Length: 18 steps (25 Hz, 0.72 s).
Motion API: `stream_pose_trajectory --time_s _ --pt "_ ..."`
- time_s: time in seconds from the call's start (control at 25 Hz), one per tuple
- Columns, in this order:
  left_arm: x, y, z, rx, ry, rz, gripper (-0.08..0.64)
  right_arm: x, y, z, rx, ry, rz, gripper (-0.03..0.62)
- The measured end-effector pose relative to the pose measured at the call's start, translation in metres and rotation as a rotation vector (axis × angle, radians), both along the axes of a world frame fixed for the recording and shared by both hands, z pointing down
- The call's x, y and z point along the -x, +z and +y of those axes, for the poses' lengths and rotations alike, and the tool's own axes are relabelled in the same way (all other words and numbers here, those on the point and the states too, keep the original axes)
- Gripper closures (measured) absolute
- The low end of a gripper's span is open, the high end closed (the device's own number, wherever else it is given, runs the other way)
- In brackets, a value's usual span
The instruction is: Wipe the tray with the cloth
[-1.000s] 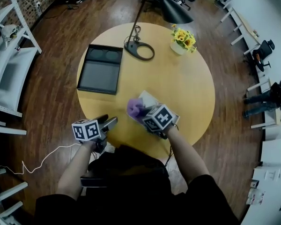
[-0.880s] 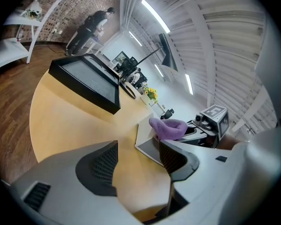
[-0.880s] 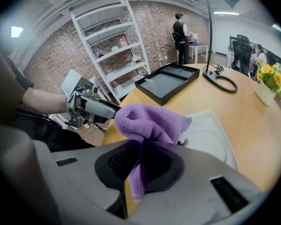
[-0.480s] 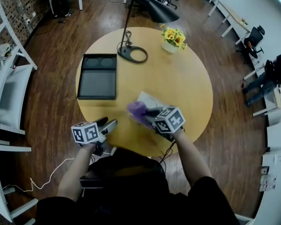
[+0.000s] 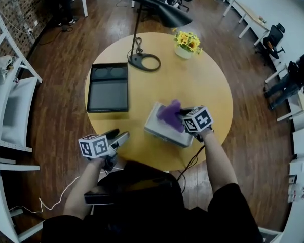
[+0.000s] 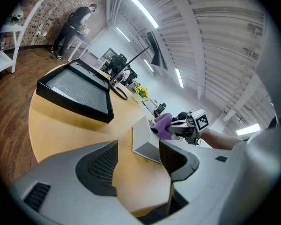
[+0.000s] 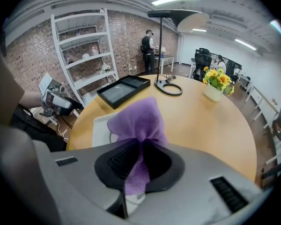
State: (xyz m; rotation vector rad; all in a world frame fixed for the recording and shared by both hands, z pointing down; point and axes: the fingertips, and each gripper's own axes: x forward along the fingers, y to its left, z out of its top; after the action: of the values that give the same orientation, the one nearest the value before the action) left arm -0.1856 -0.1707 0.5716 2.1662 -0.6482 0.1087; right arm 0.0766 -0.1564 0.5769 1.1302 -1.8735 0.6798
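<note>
The right gripper [image 5: 181, 114] sits right of centre in the head view, its jaws clamped on a purple cloth [image 5: 169, 112]. The right gripper view shows the pinch plainly: the cloth's neck is squeezed between the 2 dark pads and the rest blooms out beyond the tips. The cloth hangs over a pale shallow box [image 5: 162, 128] that lies on the round table [image 5: 202, 85] below centre.

The left gripper [image 5: 119, 135] hovers at the table's lower-left edge. Its jaws stand apart with nothing between them but bare tabletop.

The black tray [image 5: 107, 92] is at the upper left of the table, flat and well apart from the cloth. Its long axis runs up and down the frame, with 2 round recesses at the far short end. I take this to be the tray to wipe, though the pale box could also pass for 1.

What the next move turns on is this: the tray lies up and to the left of the cloth-bearing jaws, across open table. The empty left gripper is the nearer of the 2 — it sits just below the tray's near short end. So the right hand probably has to carry the cloth leftward, past the box's corner, while the left could steady the near rim.

A lamp base [image 5: 143, 62] and a flower pot [image 5: 185, 49] stand beyond, clear of that path.
</note>
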Motion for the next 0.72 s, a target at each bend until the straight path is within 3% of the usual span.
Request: stream_pose_trajectory --time_s 0.16,0.24,0.4,0.72 --pt "-0.004 0.005 0.002 0.012 0.030 -0.011 0.288 0.009 0.030 0.004 -0.022 -0.010 0.071 0.555" --pt "-0.011 0.003 0.002 0.010 0.046 -0.008 0.290 0.012 0.031 0.004 -0.017 0.024 0.020 0.555" --pt "-0.021 0.010 0.008 0.022 0.088 -0.012 0.290 0.034 0.028 0.022 0.080 0.017 -0.128 0.555" --pt "-0.043 0.012 0.015 0.027 0.152 -0.004 0.289 0.060 0.028 0.054 0.102 -0.011 -0.186 0.555"
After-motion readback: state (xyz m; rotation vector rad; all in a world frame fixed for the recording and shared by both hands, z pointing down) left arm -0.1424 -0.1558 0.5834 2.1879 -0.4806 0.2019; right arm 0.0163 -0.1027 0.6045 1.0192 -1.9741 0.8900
